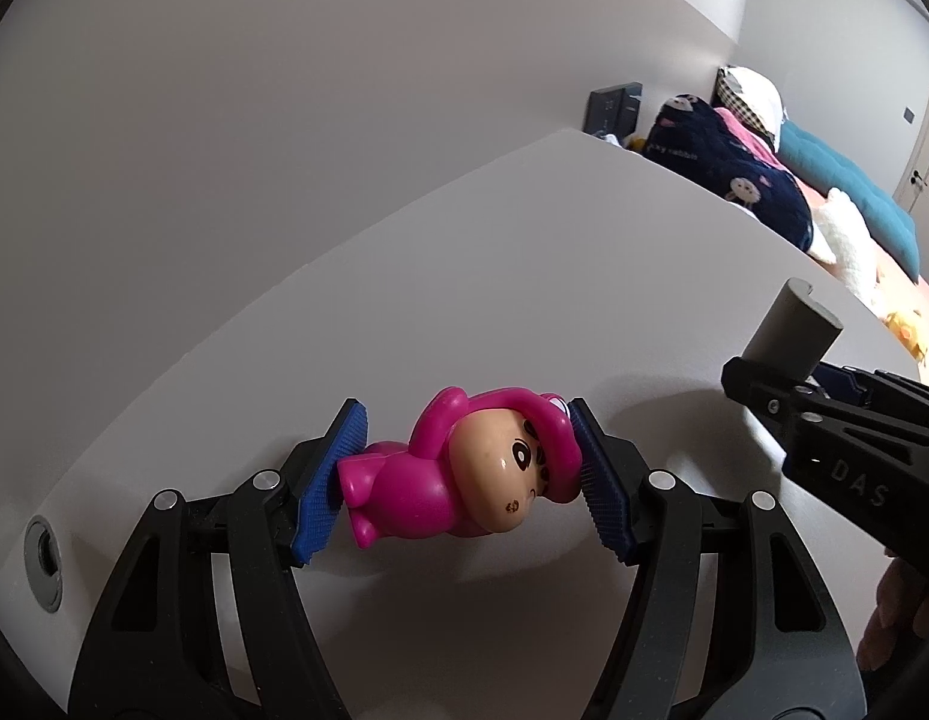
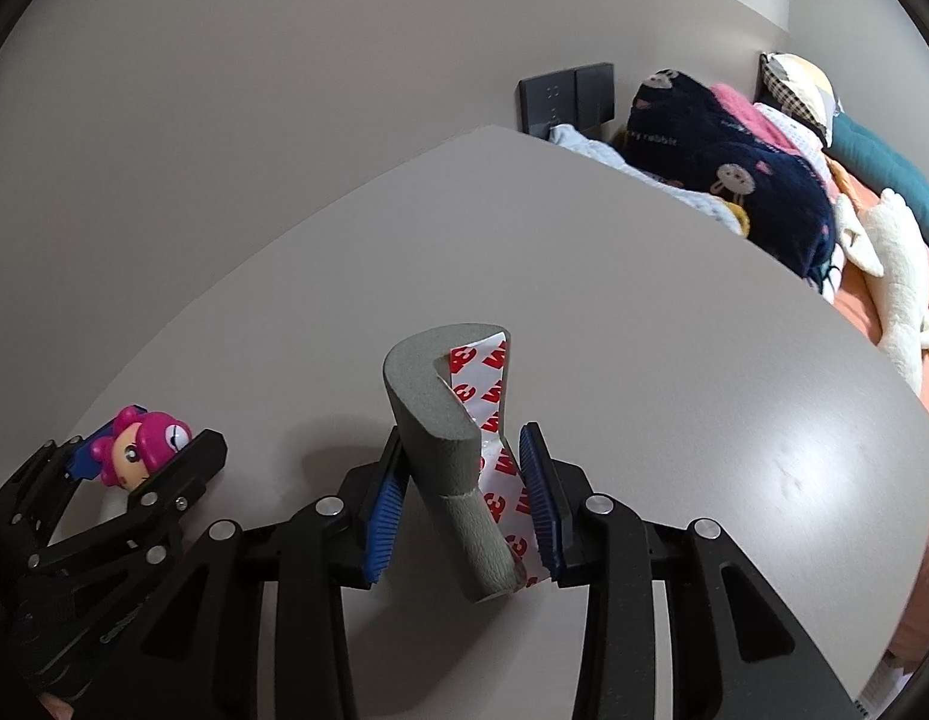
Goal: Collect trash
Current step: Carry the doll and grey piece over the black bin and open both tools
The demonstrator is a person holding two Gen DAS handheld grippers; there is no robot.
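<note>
A pink toy figure point(image 1: 440, 480) with a big cartoon head lies sideways between the blue pads of my left gripper point(image 1: 464, 420), which is shut on it just above the grey table point(image 1: 524, 240). My right gripper point(image 2: 464, 438) is shut on a grey foam corner strip point(image 2: 440, 402) with red-and-white tape backing point(image 2: 512, 480); the strip stands up out of the jaws. In the left wrist view the foam strip point(image 1: 791, 324) sticks up from the right gripper point(image 1: 794, 375) at the right. In the right wrist view the toy point(image 2: 140, 444) shows in the left gripper point(image 2: 140, 450) at the far left.
A round cable hole point(image 1: 44, 564) sits in the table near its left edge. Beyond the table's far right edge is a bed with a navy blanket point(image 2: 734, 180), a white plush toy point(image 2: 896, 276) and a teal cushion point(image 1: 842, 180). A dark wall panel point(image 2: 566, 96) is behind. A hand point(image 1: 902, 618) shows at the lower right.
</note>
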